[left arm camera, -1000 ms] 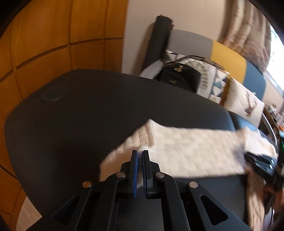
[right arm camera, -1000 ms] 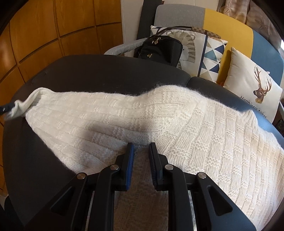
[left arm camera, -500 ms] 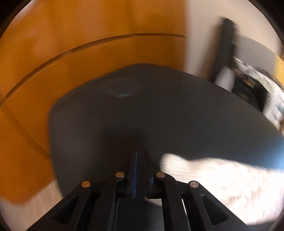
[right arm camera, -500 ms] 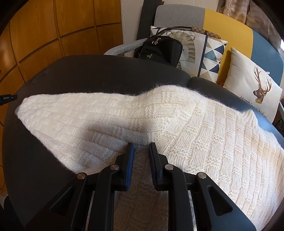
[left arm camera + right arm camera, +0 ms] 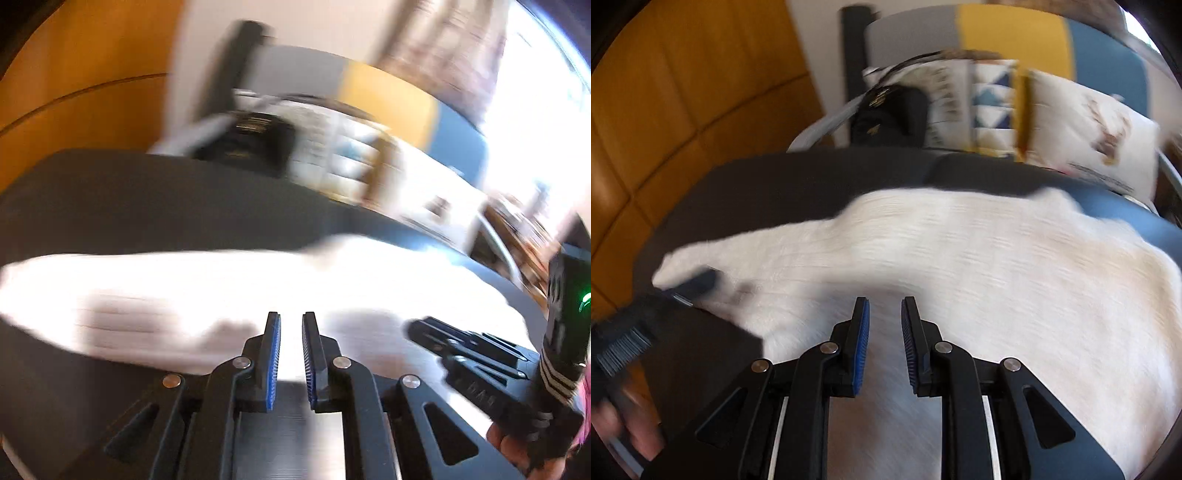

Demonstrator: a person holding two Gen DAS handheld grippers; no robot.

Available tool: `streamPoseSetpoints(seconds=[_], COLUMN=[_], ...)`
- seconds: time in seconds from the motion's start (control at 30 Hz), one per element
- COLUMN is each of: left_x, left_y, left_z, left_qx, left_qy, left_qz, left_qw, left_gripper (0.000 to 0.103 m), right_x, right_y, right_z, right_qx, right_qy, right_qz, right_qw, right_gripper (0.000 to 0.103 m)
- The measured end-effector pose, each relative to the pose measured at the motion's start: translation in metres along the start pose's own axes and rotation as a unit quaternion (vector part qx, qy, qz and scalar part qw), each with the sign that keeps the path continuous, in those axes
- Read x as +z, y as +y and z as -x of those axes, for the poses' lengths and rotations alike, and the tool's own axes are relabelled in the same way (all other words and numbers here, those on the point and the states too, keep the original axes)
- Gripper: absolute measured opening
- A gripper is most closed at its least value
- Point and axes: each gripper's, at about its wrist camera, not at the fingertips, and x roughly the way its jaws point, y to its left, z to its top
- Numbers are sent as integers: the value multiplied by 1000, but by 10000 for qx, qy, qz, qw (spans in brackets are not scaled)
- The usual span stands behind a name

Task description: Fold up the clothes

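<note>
Left claw (image 5: 291,354) released the cream knitted sweater's (image 5: 960,258) corner; jaws now opening, nothing between them. It swung in from the dark round tabletop's (image 5: 768,184) left edge toward the right claw (image 5: 884,347).

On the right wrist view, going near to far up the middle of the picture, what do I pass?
Right tongs → white knitted sweater → dark table surface → black bag and patterned cushions → sofa back in grey, yellow and blue.
</note>
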Motion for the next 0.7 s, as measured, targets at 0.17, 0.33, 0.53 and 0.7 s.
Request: streamPoseSetpoints(seconds=[0.17, 0.33, 0.53, 0.7], left_x=[-27, -47, -56, -61], left_y=[-94, -114, -104, -110], left_z=[-63, -83, -85, -79], left_qx=[-43, 481, 295, 462], left_qy=[636, 413, 281, 178], left_qz=[-885, -1398, -1195, -1348], left_qw=[9940, 9881, 9920, 9896], left_gripper=[13, 18, 19, 19], right_x=[-31, -63, -53, -59], right_y=[-70, -138, -156, -180], right_z=[41, 28, 17, 54], right_qx=[-793, -1381, -1344, -610], right_qy=[81, 475, 152, -151], right_qz=[-160, -351, -132, -608], right_qw=[9967, 9887, 9907, 9962], right_gripper=[20, 20, 27, 29])
